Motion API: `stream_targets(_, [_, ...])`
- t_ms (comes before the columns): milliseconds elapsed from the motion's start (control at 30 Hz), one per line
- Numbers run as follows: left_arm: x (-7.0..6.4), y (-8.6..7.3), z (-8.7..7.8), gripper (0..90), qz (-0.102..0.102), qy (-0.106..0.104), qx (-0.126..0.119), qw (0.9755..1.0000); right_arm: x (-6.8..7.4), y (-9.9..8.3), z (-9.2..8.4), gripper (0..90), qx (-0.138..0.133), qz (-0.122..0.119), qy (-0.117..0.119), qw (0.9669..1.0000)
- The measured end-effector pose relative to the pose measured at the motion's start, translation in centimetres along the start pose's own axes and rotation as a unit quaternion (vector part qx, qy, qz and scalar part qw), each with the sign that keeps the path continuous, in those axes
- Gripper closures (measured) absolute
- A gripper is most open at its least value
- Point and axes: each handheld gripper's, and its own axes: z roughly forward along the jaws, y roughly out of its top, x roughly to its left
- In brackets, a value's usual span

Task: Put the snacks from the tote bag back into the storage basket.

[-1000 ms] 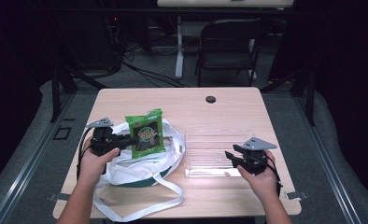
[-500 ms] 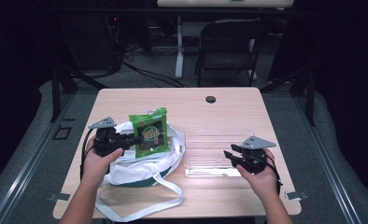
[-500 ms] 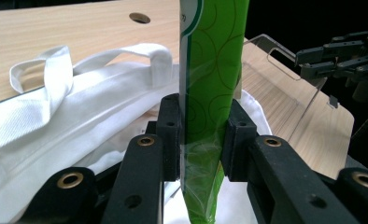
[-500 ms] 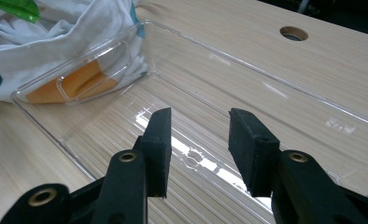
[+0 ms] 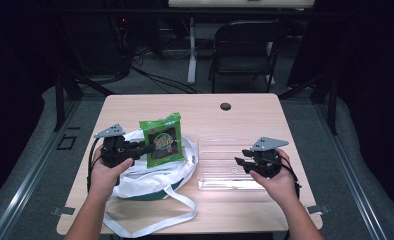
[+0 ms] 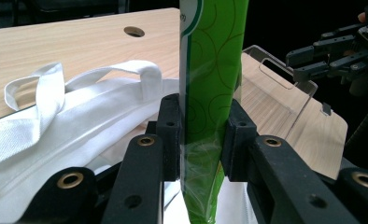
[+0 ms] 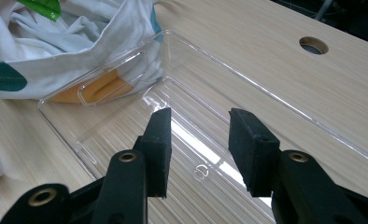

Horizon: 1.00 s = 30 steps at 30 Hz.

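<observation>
A green snack bag [image 5: 161, 139] stands upright above a white tote bag [image 5: 150, 177] with a green base at the table's left. My left gripper [image 5: 147, 148] is shut on the snack bag's lower edge. In the left gripper view both pads press the green film [image 6: 212, 70] over the tote [image 6: 79, 116]. A clear plastic tray [image 5: 220, 175] lies to the right of the tote. My right gripper [image 5: 240, 160] hovers over the tray's right end. Its jaws have just been closing a little and stand open with nothing between them [image 7: 198, 140], above the tray's bare bottom [image 7: 126, 135].
A round cable hole [image 5: 225, 106] sits near the table's far edge. One white tote strap [image 5: 150, 220] trails toward the front edge. A dark folding chair [image 5: 245, 45] stands beyond the table. The tote's cloth [image 7: 56, 46] presses against the tray's left wall.
My right gripper has risen slightly above the tray and its jaws have narrowed a little. The left gripper and the snack bag have shifted slightly to the right.
</observation>
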Motion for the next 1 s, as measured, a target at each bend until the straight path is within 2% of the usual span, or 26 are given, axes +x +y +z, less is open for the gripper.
stream_targets(333, [-0.5, 0.2, 0.1, 72.8, 0.005, -0.004, -0.006, 1.0, 0.1, 2.4, 0.1, 58.8, 0.045, -0.035, 0.027, 0.998])
stream_targets(800, [-1.2, 0.5, 0.2, 72.8, 0.014, -0.01, -0.008, 0.9998, 0.5, 4.5, 0.0, 58.2, 0.069, -0.058, 0.047, 0.9949])
stream_targets(1000, [-1.5, 0.5, 0.3, 72.8, 0.016, -0.011, -0.007, 0.9998, 0.7, 5.5, -0.1, 58.0, 0.082, -0.079, 0.052, 0.9922])
